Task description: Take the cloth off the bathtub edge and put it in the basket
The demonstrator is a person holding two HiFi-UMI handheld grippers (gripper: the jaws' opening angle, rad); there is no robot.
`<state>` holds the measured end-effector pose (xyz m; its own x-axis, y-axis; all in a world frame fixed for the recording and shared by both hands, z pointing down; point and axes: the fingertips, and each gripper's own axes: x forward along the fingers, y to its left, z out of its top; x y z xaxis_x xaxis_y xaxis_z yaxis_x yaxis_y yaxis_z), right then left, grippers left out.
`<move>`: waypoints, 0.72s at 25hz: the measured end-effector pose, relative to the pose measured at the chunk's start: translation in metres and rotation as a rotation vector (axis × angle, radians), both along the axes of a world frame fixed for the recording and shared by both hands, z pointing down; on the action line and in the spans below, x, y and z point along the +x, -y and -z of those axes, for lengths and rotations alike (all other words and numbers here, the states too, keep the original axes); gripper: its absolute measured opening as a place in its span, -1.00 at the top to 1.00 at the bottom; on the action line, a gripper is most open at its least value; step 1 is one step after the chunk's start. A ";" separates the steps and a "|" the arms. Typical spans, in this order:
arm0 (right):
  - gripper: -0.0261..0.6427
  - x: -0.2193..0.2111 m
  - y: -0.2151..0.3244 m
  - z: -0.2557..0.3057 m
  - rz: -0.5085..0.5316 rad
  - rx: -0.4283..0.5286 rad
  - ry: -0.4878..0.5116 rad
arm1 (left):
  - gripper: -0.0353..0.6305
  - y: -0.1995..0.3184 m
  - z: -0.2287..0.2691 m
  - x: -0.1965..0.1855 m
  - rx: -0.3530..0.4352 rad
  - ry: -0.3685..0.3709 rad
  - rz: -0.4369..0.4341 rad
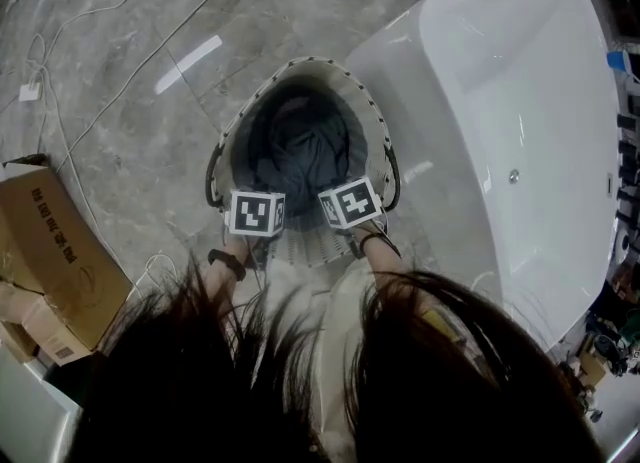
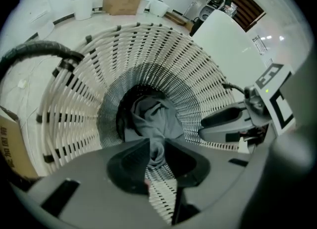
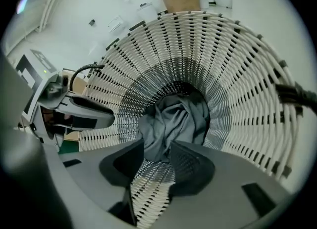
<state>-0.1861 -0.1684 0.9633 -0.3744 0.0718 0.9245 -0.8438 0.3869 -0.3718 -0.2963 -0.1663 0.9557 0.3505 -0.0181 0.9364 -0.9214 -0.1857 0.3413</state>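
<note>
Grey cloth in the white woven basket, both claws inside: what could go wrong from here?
1. The left claw is shut on a fold of the grey cloth; lifting before it lets go would likely drag the cloth back out.
2. The right claw stands open over the cloth, and both claws sit close to the wall of the white woven basket; a tilted withdrawal might catch the weave and tip it.

Left tool and right tool side by side at basket rim; grey cloth just beyond them, inside; bathtub right of both.
</note>
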 end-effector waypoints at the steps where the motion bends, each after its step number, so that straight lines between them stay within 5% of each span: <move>1: 0.45 0.000 0.000 0.001 -0.005 0.000 -0.001 | 0.60 0.001 0.002 0.001 0.005 0.001 -0.004; 10: 0.45 -0.005 0.009 0.022 0.016 0.000 -0.012 | 0.60 0.014 0.032 0.000 0.046 0.013 -0.045; 18: 0.45 -0.025 0.014 0.071 0.036 0.042 0.024 | 0.60 0.036 0.072 -0.003 0.159 0.006 -0.081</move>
